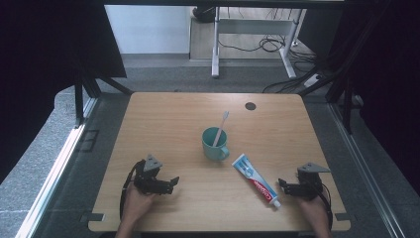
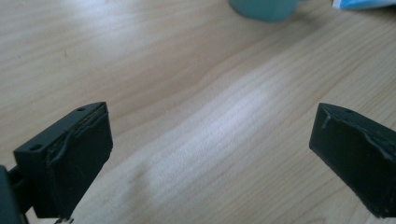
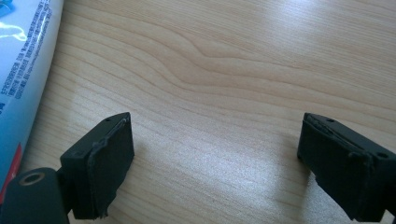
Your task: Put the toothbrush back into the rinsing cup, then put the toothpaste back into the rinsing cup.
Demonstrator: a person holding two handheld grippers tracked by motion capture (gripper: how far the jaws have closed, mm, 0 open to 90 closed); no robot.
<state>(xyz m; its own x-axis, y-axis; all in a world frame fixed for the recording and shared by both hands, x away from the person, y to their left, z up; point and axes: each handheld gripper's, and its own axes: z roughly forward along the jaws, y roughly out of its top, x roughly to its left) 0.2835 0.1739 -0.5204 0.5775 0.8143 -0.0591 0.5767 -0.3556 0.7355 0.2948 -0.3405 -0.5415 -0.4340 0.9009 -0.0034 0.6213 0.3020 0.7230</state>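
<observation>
A teal mug (image 1: 215, 144) stands mid-table with a toothbrush (image 1: 221, 127) leaning upright in it. A white, blue and red toothpaste tube (image 1: 256, 180) lies flat to the mug's right, cap toward the front edge. My left gripper (image 1: 172, 183) rests low over the front left of the table, pointing right. Its jaws are open in the left gripper view (image 2: 210, 154), with bare wood between them and the mug (image 2: 264, 8) far ahead. My right gripper (image 1: 282, 186) sits at the front right, just right of the tube's cap. It is open (image 3: 215, 158), with the tube (image 3: 21, 70) beside its left jaw.
The wooden table (image 1: 163, 114) has a small dark round mark (image 1: 250, 105) near its far edge. Beyond it stand a white desk frame (image 1: 215, 49) and loose cables (image 1: 270, 44) on the floor. Black frame posts flank both sides.
</observation>
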